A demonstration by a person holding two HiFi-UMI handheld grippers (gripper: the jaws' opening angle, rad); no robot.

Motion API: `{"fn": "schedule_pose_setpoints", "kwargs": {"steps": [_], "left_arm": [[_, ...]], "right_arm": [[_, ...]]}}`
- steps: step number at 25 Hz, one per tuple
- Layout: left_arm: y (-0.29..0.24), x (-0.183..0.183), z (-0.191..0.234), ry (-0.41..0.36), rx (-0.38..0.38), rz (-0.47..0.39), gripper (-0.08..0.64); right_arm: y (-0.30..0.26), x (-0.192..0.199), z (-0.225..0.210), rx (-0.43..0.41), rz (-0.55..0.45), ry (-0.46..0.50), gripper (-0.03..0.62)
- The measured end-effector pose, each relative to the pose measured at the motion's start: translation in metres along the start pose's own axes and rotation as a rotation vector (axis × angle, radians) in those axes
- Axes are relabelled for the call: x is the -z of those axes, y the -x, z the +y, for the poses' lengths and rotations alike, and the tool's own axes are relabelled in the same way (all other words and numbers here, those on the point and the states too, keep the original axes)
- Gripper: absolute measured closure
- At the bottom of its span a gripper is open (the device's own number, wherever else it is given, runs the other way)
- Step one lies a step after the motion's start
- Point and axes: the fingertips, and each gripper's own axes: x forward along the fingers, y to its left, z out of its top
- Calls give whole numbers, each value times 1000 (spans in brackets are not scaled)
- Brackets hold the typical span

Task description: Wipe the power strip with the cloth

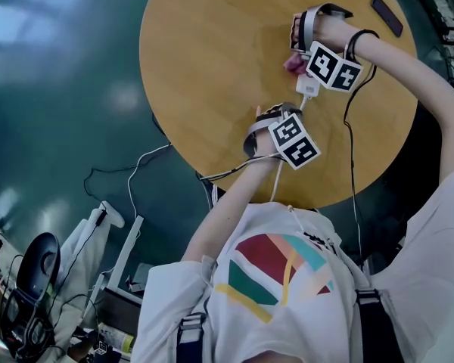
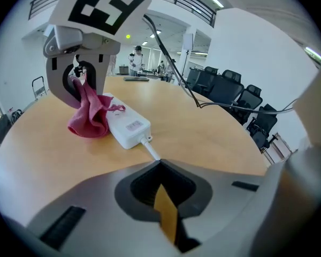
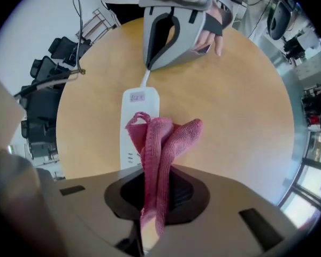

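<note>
A white power strip [image 1: 308,86] [image 2: 125,127] [image 3: 136,103] lies on the round wooden table [image 1: 212,66]. A pink cloth [image 3: 166,138] [image 2: 91,119] [image 1: 293,64] hangs from my right gripper [image 3: 152,191] [image 2: 81,82], which is shut on it. The cloth's lower end rests against the far end of the strip. My left gripper [image 2: 159,165] [image 3: 148,66] [image 1: 284,114] sits just behind the strip's near end, with its jaws shut on the strip's white cord [image 2: 150,150]. The far part of the strip is hidden under the cloth.
A dark flat object [image 1: 387,15] lies near the table's far right edge. The strip's cord [image 1: 276,180] runs off the near table edge. Black office chairs [image 2: 230,90] stand to one side. Cables [image 1: 129,172] lie on the dark floor.
</note>
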Motion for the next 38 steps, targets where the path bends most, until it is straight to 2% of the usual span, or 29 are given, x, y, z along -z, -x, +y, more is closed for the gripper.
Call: {"fn": "schedule_pose_setpoints", "kwargs": {"steps": [8, 12, 17, 18, 19, 21, 23, 24, 25, 26, 29, 35, 38], "left_arm": [[0, -3, 8, 13, 7, -2, 518], [2, -3, 14, 17, 6, -1, 518], [5, -5, 13, 18, 10, -1, 518], [6, -7, 14, 17, 10, -3, 518], [7, -8, 16, 16, 10, -4, 518], [6, -7, 18, 9, 5, 1, 518], [4, -5, 15, -2, -5, 11, 518], [2, -6, 12, -8, -6, 13, 518], [-1, -7, 7, -13, -6, 15, 518], [-4, -8, 3, -16, -4, 17, 518], [-11, -11, -4, -10, 1, 31, 518], [-7, -8, -16, -13, -15, 21, 518], [-6, -8, -22, -20, -23, 23, 518]], "right_arm": [[-9, 38, 0, 27, 43, -63, 554], [-15, 63, -2, 33, 110, -62, 553], [-17, 86, 3, 23, 142, -159, 554], [-16, 92, 0, 39, 132, -219, 553], [-12, 98, -7, 66, 105, -322, 554], [-3, 111, -24, 134, -19, -662, 552], [8, 118, -35, 174, -224, -1058, 554], [11, 118, -36, 178, -329, -1217, 554], [13, 117, -33, 175, -411, -1327, 554], [13, 115, -28, 166, -462, -1390, 554], [3, 109, -9, 121, -491, -1428, 553], [2, 78, 12, 46, -532, -1410, 553], [7, 68, 28, 32, -521, -1396, 553]]}}
